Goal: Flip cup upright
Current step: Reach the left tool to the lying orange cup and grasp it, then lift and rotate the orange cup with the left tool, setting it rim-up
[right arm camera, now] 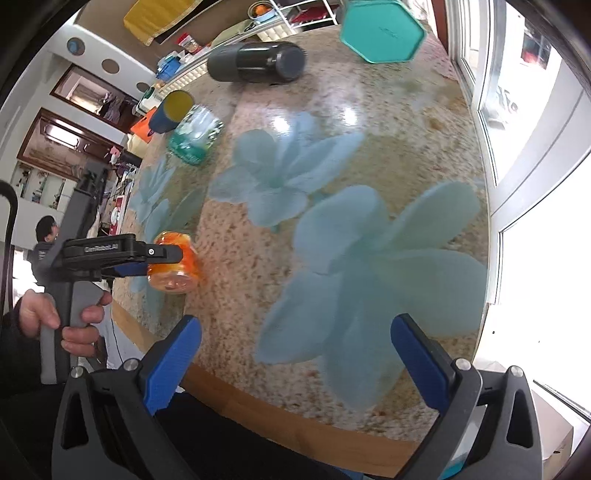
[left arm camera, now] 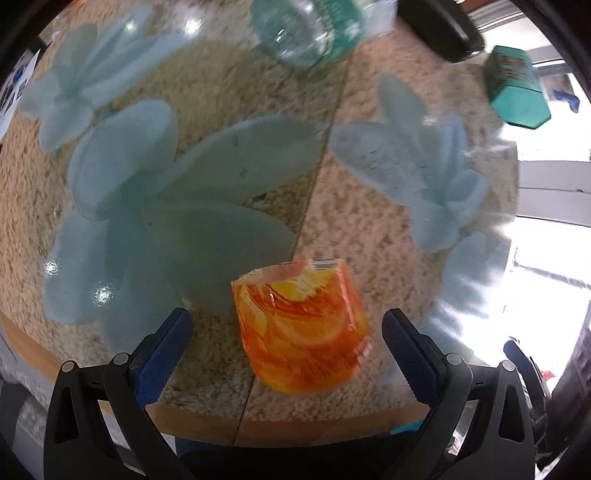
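The orange cup (left arm camera: pixel 301 328) sits on the table (left arm camera: pixel 229 92) close to the near edge, and it is upside down, with its narrow flat bottom on top and its wide part on the table. The left gripper (left arm camera: pixel 288 350) is around the cup with its two blue fingers (left arm camera: pixel 164 354) spread wide, one on each side, and neither finger touches the cup. From the right wrist view, that gripper is at the left side of the table and a hand (right arm camera: pixel 79 325) holds its handle. The right gripper (right arm camera: pixel 295 363) hangs over the near edge of the table with its fingers spread apart and nothing between them. Far back on the table are a clear bottle with a green label (right arm camera: pixel 195 134), a dark flask (right arm camera: pixel 256 61) lying on its side, and a teal six-sided box (right arm camera: pixel 382 31). The table has big pale blue flowers on it.
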A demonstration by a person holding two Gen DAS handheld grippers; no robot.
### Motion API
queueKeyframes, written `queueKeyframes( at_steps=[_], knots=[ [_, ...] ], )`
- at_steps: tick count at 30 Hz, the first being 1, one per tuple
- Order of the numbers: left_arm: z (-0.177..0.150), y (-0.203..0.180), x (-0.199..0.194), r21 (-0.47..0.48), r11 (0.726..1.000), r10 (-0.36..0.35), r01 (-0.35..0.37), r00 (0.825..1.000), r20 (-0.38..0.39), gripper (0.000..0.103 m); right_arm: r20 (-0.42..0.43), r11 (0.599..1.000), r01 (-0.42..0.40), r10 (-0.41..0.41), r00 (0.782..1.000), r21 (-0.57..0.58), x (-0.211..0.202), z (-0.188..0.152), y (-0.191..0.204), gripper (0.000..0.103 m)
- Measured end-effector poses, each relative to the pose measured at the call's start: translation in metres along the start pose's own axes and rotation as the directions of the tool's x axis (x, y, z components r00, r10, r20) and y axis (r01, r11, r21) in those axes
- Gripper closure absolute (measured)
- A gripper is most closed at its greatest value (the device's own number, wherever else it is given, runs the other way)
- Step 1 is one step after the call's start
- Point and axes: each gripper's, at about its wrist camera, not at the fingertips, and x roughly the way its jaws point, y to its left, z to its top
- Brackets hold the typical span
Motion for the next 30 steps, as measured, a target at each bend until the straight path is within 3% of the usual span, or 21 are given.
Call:
queueKeyframes(
  at_steps=[4,13,20,26,30],
  knots=[
    [0.005,0.002,0.011,-0.027,0.999,0.024,-0.024,1.0,-0.008,0.002,-0.01,1.0,-0.013,0.013,1.0,0.012,-0.002,-0.001,-0.008,0.0],
    [0.005,-0.009,0.023,-0.036,0.999,0.026,-0.026,1.0,-0.018,0.032,-0.022,0.999,-0.028,0.029,0.999,0.032,-0.006,-0.006,-0.021,0.0],
    [0.001,-0.011,0.018,-0.035,0.999,0.008,-0.008,1.0,0.001,0.034,-0.021,0.998,-0.033,0.035,0.999,0.05,-0.004,-0.01,-0.023,0.0],
    [0.001,-0.02,-0.011,0.02,1.0,-0.026,0.024,0.993,0.116,0.034,-0.016,0.999,-0.027,0.028,0.999,0.036,-0.005,-0.009,-0.016,0.0],
    [0.004,-0.027,-0.03,0.086,0.995,-0.068,0.048,0.97,0.234,0.034,-0.016,1.0,-0.012,0.013,1.0,0.022,-0.003,-0.009,-0.009,0.0]
  ],
)
